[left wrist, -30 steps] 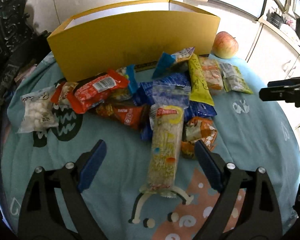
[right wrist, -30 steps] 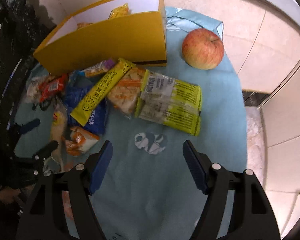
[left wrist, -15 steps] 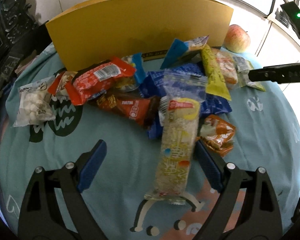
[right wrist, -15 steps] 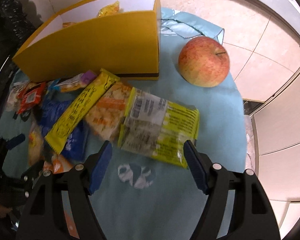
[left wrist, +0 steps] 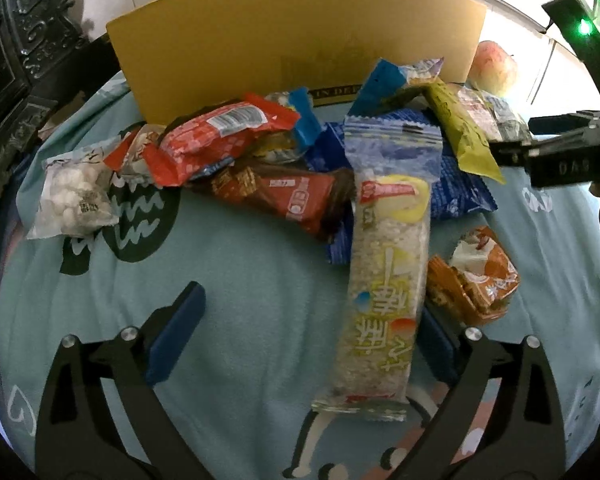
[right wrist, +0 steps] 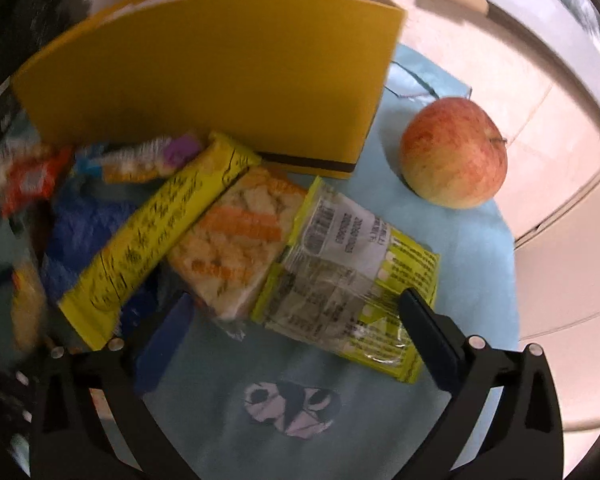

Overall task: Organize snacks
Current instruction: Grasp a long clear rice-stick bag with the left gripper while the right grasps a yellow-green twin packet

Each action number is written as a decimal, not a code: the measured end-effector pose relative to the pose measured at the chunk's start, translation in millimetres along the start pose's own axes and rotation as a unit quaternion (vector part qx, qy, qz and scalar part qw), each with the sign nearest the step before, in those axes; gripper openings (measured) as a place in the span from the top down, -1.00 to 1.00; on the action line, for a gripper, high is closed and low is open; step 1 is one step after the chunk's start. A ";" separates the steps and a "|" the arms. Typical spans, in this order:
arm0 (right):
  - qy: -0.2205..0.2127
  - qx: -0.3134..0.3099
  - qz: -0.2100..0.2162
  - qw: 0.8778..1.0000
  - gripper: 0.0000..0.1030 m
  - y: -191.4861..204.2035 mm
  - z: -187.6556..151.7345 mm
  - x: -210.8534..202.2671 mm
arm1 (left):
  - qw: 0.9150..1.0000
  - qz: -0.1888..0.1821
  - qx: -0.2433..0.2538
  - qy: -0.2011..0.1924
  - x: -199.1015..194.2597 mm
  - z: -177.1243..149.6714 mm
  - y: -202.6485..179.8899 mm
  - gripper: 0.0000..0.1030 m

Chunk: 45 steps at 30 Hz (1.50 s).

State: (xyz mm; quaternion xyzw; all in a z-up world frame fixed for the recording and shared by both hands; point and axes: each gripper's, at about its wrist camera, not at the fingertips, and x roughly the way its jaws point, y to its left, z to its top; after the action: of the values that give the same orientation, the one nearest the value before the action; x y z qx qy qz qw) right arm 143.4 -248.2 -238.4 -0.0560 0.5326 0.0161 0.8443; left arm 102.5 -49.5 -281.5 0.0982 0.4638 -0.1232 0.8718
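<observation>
A pile of snack packets lies on a light blue cloth (left wrist: 240,280) in front of a yellow box (left wrist: 292,60). My left gripper (left wrist: 304,344) is open and low over the cloth; a long rice-cracker bar (left wrist: 384,280) lies by its right finger. A red packet (left wrist: 216,136), a brown bar (left wrist: 288,196), a white candy bag (left wrist: 74,200) and an orange packet (left wrist: 476,276) lie around. My right gripper (right wrist: 296,336) is open around a yellow-green clear packet (right wrist: 348,292) and an orange-striped cracker pack (right wrist: 236,240). A long yellow bar (right wrist: 160,232) lies left of them.
A red-yellow apple (right wrist: 454,152) sits on the cloth right of the yellow box (right wrist: 204,80). The right gripper's body (left wrist: 560,152) shows at the right edge of the left wrist view. Tiled floor and white cabinets lie beyond the cloth's right edge. Dark carved furniture (left wrist: 16,40) stands at left.
Both grippers have moved forward and lower towards the snacks. The rice-cracker bar now lies by my left gripper's right finger; the yellow-green packet now lies between my right gripper's fingers.
</observation>
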 end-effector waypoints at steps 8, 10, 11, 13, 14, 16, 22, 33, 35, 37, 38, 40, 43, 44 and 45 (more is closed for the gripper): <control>0.034 0.053 0.021 0.998 -0.80 -43.4 -15.1 10.4 | 1.000 -0.009 -0.014 -0.003 -1.4 -8.9 13.6 -0.94; 0.031 0.056 0.020 0.998 -0.50 -46.0 -11.6 8.5 | 1.000 -0.009 -0.015 -0.001 -1.6 -8.0 14.8 -0.95; 0.031 0.066 0.036 0.997 -0.44 -50.0 -8.1 7.1 | 1.000 -0.008 -0.013 -0.001 -2.0 -8.9 13.3 -0.95; 0.034 0.091 0.072 0.993 -0.27 -57.3 -1.9 5.7 | 1.000 -0.007 -0.011 0.001 -1.4 -8.6 11.3 -0.95; 0.037 0.102 0.083 0.991 -0.28 -60.4 2.0 5.2 | 1.000 -0.006 -0.010 0.002 -0.7 -7.2 11.2 -0.95; 0.038 0.114 0.095 0.988 -0.38 -57.7 11.5 6.9 | 1.000 -0.006 -0.010 0.003 0.5 -4.8 10.9 -0.95; 0.005 0.116 0.085 0.990 -0.52 -53.5 37.6 0.0 | 1.000 -0.007 -0.013 0.007 2.0 -0.8 9.7 -0.95; 0.051 0.028 0.121 0.991 -0.71 -40.9 69.8 28.4 | 1.000 -0.006 -0.013 0.012 2.3 1.8 7.3 -0.95; 0.068 0.015 0.137 0.988 -0.63 -44.9 66.7 25.0 | 1.000 -0.008 -0.015 0.011 2.4 1.0 7.6 -0.95; 0.093 -0.013 0.153 0.984 -0.59 -43.9 57.9 19.0 | 1.000 -0.009 -0.017 0.011 2.4 -0.5 8.9 -0.95; 0.102 -0.022 0.157 0.982 -0.59 -43.0 54.2 16.6 | 1.000 -0.010 -0.018 0.010 2.2 -1.4 9.2 -0.95; 0.124 -0.038 0.180 0.975 -0.58 -43.4 42.9 9.3 | 1.000 -0.010 -0.019 0.007 1.4 -3.9 10.0 -0.95; 0.122 -0.076 0.180 0.973 -0.58 -41.8 22.9 -5.9 | 1.000 -0.009 -0.018 0.000 -0.2 -7.3 9.9 -0.93; 0.097 -0.102 0.165 0.976 -0.58 -39.8 16.3 -15.0 | 1.000 -0.010 -0.011 -0.004 -1.9 -8.1 9.2 -0.92; 0.072 -0.133 0.143 0.978 -0.58 -35.1 5.4 -24.5 | 1.000 -0.011 0.002 -0.012 -4.8 -10.0 6.4 -0.83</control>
State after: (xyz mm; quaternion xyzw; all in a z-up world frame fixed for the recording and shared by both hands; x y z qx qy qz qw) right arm 140.7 -281.7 -211.4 -0.0918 0.5873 0.2032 0.7781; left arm 94.1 -39.9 -282.6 0.0931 0.4541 -0.1345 0.8758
